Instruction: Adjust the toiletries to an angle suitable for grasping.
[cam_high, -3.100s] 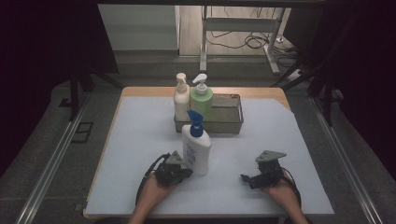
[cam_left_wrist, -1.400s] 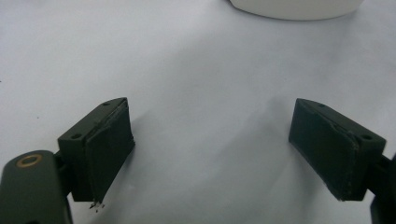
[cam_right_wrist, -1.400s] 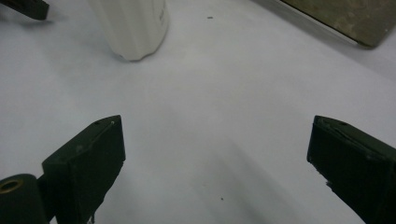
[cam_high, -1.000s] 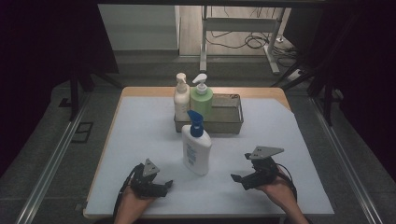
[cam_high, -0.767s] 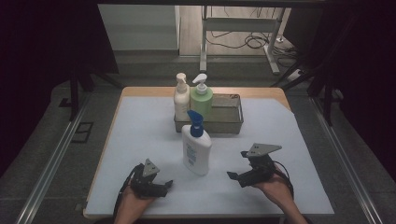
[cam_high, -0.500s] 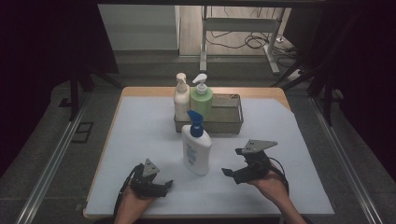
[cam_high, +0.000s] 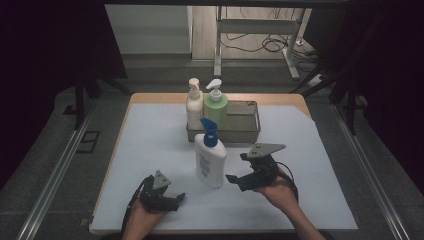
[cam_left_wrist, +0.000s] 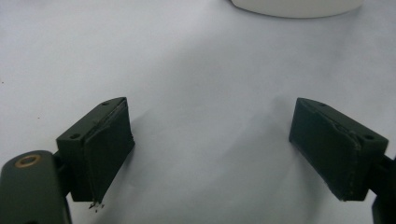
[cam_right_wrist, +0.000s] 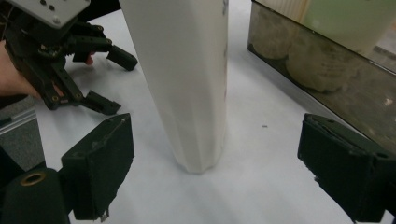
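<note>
Two grippers on white table cover (cam_high: 150, 150). Right gripper (cam_high: 239, 172) near white lotion bottle (cam_high: 210, 160), jaws wide apart but just been closing a bit; bottle stands ahead btwn them in right gripper view (cam_right_wrist: 187, 84), pads not touching it. Bottle upright w/ blue pump top, mid-table, just in front of metal tray (cam_high: 247, 131). Tray holds cream pump bottle (cam_high: 194, 104) & green pump bottle (cam_high: 216, 106), side by side at its left end. Left gripper (cam_high: 172, 199) low at near edge, jaws spread, nothing btwn them, well apart from lotion bottle.
</note>
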